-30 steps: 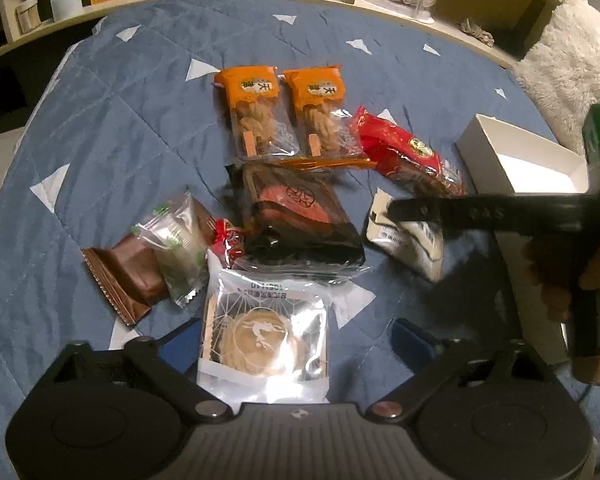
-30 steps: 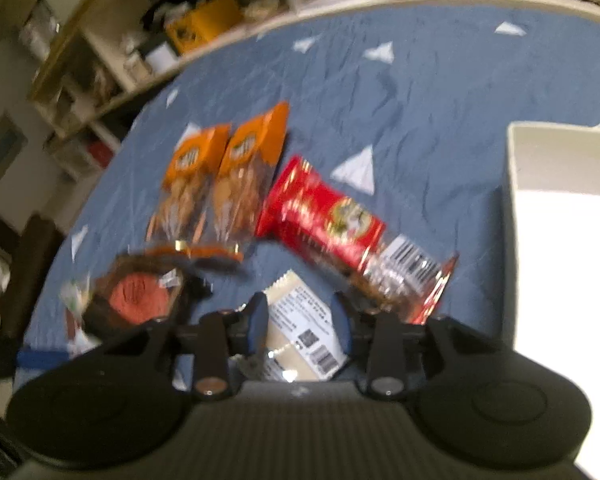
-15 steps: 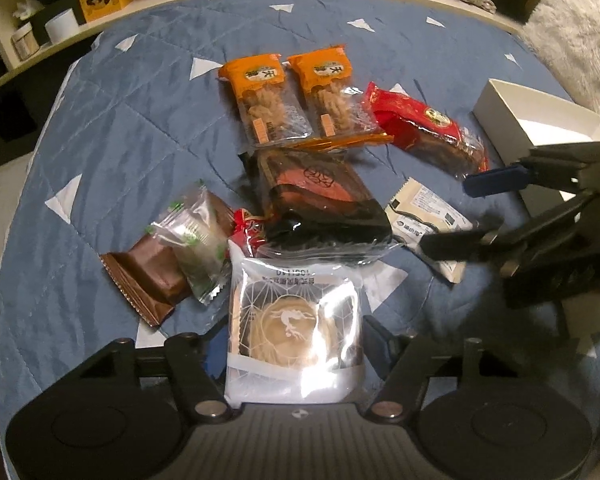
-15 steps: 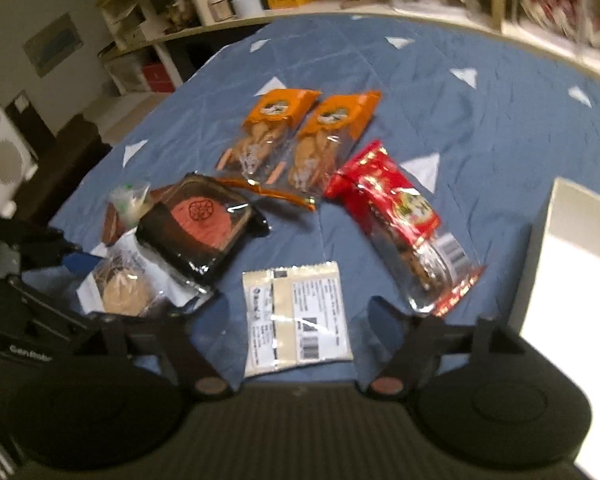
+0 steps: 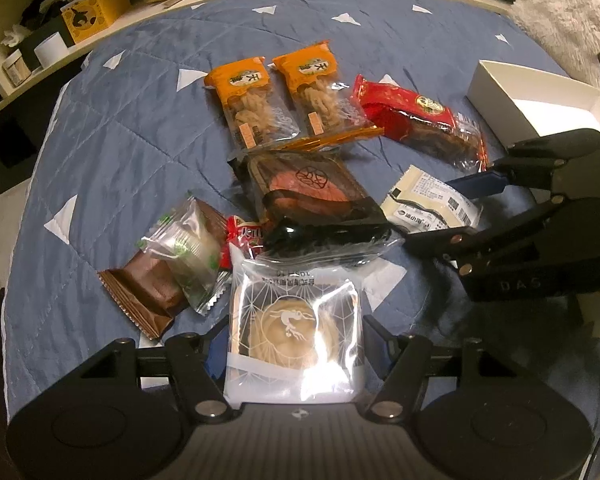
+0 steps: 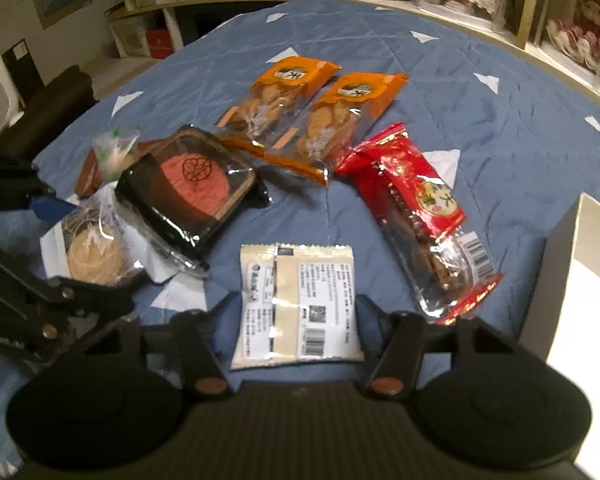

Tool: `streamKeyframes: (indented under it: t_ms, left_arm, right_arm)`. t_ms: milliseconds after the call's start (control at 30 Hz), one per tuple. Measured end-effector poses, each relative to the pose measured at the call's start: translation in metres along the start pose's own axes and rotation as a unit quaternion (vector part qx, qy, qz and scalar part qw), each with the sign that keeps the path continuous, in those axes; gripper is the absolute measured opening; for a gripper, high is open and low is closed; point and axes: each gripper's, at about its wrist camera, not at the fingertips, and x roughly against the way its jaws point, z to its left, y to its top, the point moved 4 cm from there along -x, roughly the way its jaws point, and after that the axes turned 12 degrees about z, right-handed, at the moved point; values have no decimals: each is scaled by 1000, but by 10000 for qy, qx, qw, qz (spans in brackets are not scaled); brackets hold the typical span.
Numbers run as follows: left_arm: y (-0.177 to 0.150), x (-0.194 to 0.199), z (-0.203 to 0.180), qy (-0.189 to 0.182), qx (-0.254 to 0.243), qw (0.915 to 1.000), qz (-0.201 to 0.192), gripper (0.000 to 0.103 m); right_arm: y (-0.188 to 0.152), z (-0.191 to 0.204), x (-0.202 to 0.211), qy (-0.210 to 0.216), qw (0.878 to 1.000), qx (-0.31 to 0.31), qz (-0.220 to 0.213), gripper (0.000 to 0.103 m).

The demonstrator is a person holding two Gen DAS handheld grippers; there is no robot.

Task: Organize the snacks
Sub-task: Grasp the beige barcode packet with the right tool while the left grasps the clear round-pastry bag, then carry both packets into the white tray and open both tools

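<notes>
- Spreading across the frame's middle, the blue quilt [image 5: 119, 128] carries every snack; the white box [image 5: 540, 92] at upper right sits empty.
- Left claw [image 5: 295, 344] gapes around the silver pastry packet [image 5: 295, 320]; closing comes next.
- Right claw [image 6: 297, 320] gapes around the cream packet [image 6: 295, 300], seemingly mid-pickup.

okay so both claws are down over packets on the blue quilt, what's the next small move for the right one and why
Probably close the right claw on the cream packet. Its fingers are spread on either side of the packet's near end, and nothing is gripped yet. The white box sits open just to the right, a likely place to put it. The left claw straddles the silver pastry packet the same way.
</notes>
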Motion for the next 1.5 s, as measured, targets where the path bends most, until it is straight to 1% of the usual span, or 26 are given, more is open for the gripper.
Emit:
streamKeyframes:
  t_ms: [100, 167, 367, 467, 567, 700, 867, 1000, 1200, 1333, 1500]
  left_arm:
    - [0, -1, -3, 65, -6, 10000, -1, 66]
    - [0, 0, -2, 51, 101, 9999, 1, 66]
    - [-5, 5, 9, -231, 724, 9971, 97, 65]
    - [-9, 11, 12, -211, 949, 9952, 81, 64]
    - [-12, 20, 13, -172, 1096, 9938, -45, 64]
    - [-16, 33, 14, -222, 1283, 9911, -273, 64]
    - [-20, 57, 13, -325, 1439, 9867, -687, 64]
    - [-20, 74, 10, -409, 1511, 9828, -979, 64]
    - [-17, 95, -1, -564, 1549, 9782, -1265, 64]
    - [-12, 106, -17, -631, 1435, 9778, -1387, 64]
    - [-4, 111, -46, -765, 1251, 9788, -1428, 64]
  right_arm:
    - [-1, 3, -2, -67, 10000, 45, -19, 62]
    - [-3, 2, 0, -86, 10000, 31, -18, 59]
    - [-11, 2, 13, -105, 9998, -188, -4, 56]
    - [-15, 3, 21, -115, 9995, -295, -46, 56]
    - [-19, 5, 33, -131, 9992, -359, -120, 56]
    - [-23, 9, 50, -150, 9985, -446, -295, 56]
    - [-28, 7, 71, -213, 9967, -585, -526, 56]
    - [-31, 4, 89, -282, 9944, -707, -727, 56]
    - [-41, -7, 115, -411, 9889, -1018, -1004, 56]
    - [-51, -16, 136, -534, 9846, -1201, -1154, 56]
    - [-70, -34, 161, -781, 9775, -1396, -1376, 56]
